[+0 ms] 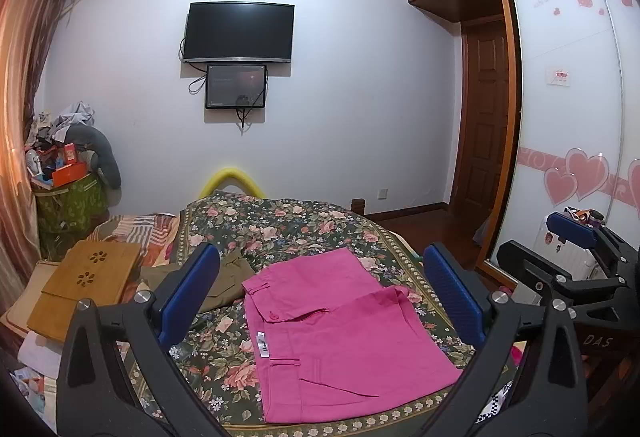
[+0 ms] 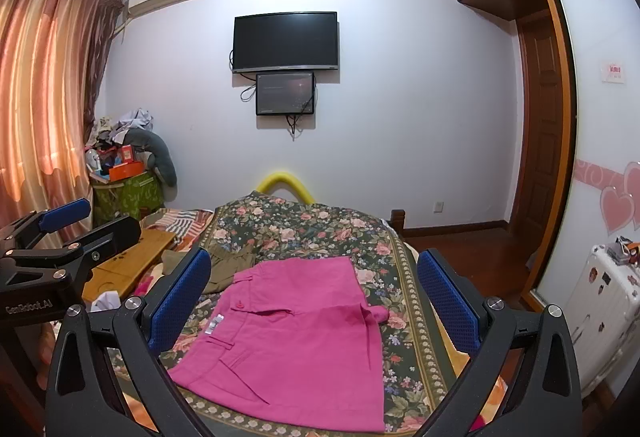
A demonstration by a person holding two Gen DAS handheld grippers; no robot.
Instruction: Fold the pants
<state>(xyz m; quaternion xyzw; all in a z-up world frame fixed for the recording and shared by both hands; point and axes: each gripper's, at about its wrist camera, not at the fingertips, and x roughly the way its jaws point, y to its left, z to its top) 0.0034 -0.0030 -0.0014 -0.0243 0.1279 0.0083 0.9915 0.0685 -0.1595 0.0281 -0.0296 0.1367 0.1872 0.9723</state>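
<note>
The pink pants (image 1: pixel 340 337) lie low in the middle of both views, on the flowery bed cover (image 1: pixel 280 225). They look folded into a short, flat stack, so most of the job seems done. Maybe one more fold or a bit of smoothing is left. The left gripper (image 1: pixel 320 301) and right gripper (image 2: pixel 314 301) are both wide open and hold nothing.

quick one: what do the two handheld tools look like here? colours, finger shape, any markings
Both match: the left tool and right tool have matte black, triangular-cutout finger arms with silver bolts, each tipped with a flat blue textured pad. Seen side-on from the other camera, the left tool's body reads "GenRobot.AI" in white, and the right one shows "DAS". No cables or sleeves are visible.
</note>
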